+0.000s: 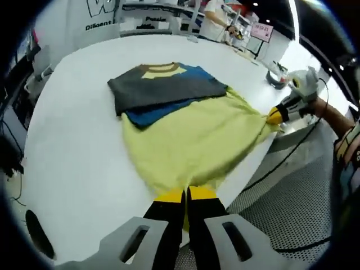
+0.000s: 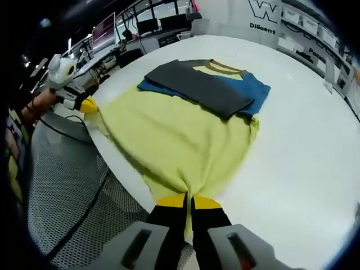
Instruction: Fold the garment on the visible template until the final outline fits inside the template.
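Garment (image 1: 185, 135) spread on the white tabletop (image 1: 73, 157), yellow lower half hanging toward the near edge, grey and blue upper part already folded across the far end. No clear template outline visible under it, so can't say how the fit looks.

Left gripper (image 1: 185, 195) with jaws pinched tight on one yellow hem corner, right at the near tabletop edge. Right gripper (image 2: 187, 199) same deal, jaws closed on the other hem corner; also seen out at the right in the left gripper view (image 1: 277, 115), with a hand (image 1: 315, 104) behind it.

Biggest risk, probably: both grips sit on thin bunched tips of fabric, so could slip out mid-lift and drop the hem off the edge toward the mesh flooring (image 1: 292, 191). Uneven lift between the two sides would likely skew the fold and leave the outline crooked. Dragging too hard might also pull the grey and blue fold out of place.

Pose: both grippers low, pointed across the tabletop toward the far end, well apart, hem stretched between them.
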